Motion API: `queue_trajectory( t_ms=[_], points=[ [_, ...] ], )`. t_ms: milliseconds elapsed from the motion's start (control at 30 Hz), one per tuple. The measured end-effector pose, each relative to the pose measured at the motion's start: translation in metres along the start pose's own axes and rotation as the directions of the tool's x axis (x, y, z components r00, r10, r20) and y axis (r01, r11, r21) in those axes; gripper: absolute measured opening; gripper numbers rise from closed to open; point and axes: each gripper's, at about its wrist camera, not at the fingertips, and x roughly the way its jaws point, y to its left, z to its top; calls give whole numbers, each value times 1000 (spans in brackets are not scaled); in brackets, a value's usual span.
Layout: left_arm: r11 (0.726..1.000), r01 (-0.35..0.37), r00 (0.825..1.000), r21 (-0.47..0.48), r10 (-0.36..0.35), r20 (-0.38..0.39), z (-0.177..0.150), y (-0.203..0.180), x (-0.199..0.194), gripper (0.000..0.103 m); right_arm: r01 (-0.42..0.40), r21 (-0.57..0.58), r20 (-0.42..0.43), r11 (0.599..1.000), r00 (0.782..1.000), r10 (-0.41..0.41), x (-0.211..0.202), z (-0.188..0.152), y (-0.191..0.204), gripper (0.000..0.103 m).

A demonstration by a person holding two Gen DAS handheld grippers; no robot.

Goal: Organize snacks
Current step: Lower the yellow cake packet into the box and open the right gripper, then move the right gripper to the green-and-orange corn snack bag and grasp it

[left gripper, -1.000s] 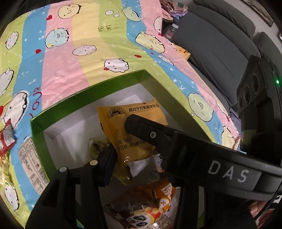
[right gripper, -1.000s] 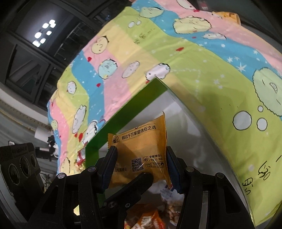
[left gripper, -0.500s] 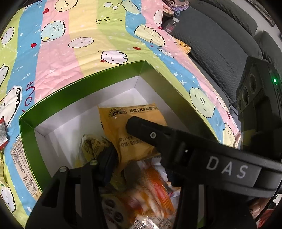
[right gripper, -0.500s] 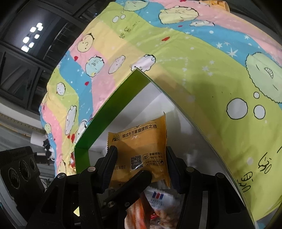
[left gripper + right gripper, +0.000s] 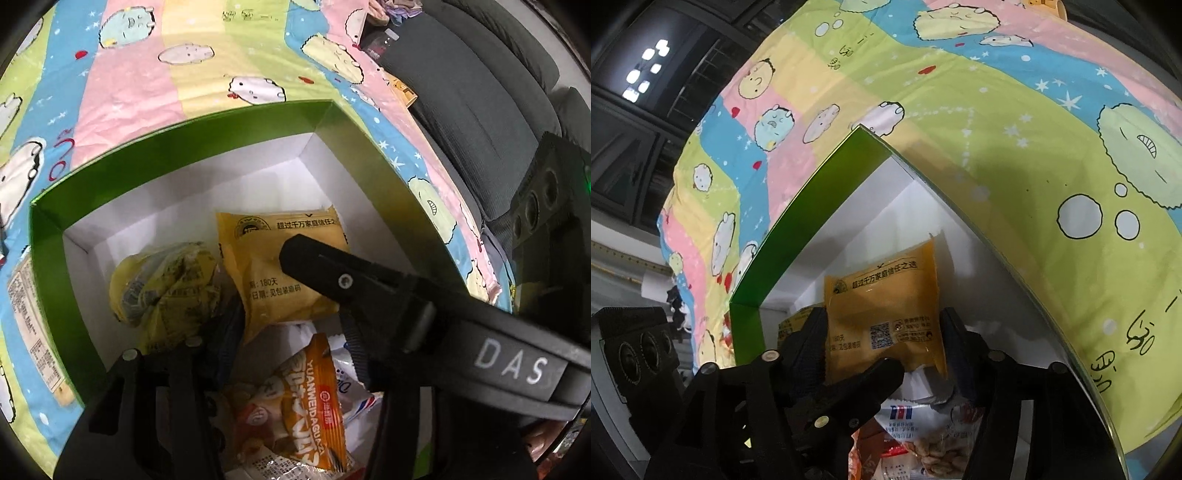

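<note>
An orange snack packet (image 5: 258,266) (image 5: 886,295) stands tilted inside a green box (image 5: 184,147) (image 5: 798,229) with white inner walls. My right gripper (image 5: 882,332) has a finger on each side edge of the packet, and its jaws are opening. One right finger lies across the packet in the left wrist view. My left gripper (image 5: 284,325) holds the packet's lower end and its jaws are opening too. Its right finger is hidden, and one of its fingers (image 5: 879,373) crosses the packet's bottom.
More snacks lie in the box: a crumpled yellow bag (image 5: 166,280), an orange seed packet (image 5: 314,406) and a white nut packet (image 5: 916,435). The box sits on a cartoon bedsheet (image 5: 147,74). A labelled packet (image 5: 33,325) lies left of it, dark sofa cushions (image 5: 480,110) to the right.
Both grippers have sunk with the orange packet deeper into the box. More of the snacks on the box floor shows. Both pairs of jaws stand a little wider.
</note>
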Motion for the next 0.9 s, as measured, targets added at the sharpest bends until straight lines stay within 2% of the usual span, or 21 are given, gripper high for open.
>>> queue_trajectory(
  t_ms=[233,300,333,400,467,600,733,900],
  points=[
    [999,-21,996,36,18,91,-8,-7,-31,68,-20,-44,55,999,998,23,-19,-4,10,68],
    [999,-34,990,41,28,138,-10,-4,-48,77,-55,-52,71,997,996,59,-26,-7,13,78],
    [998,-43,986,41,36,160,-12,-2,-54,79,-63,-59,82,996,994,68,-29,-8,15,80],
    [998,-51,979,27,45,200,-17,5,-72,88,-52,-83,103,995,993,61,-34,-11,21,83],
    [998,-55,971,10,51,232,-24,15,-89,90,-23,-115,135,993,990,38,-39,-15,28,88],
    [993,-90,948,-72,107,299,-42,48,-123,96,55,-153,182,987,983,-27,-50,-24,42,88],
    [979,-128,929,-161,175,327,-67,86,-153,97,81,-197,211,977,977,-39,-59,-34,59,88],
    [934,-182,890,-308,290,352,-105,142,-190,100,69,-308,212,949,977,-3,-61,-55,96,88]
  ],
)
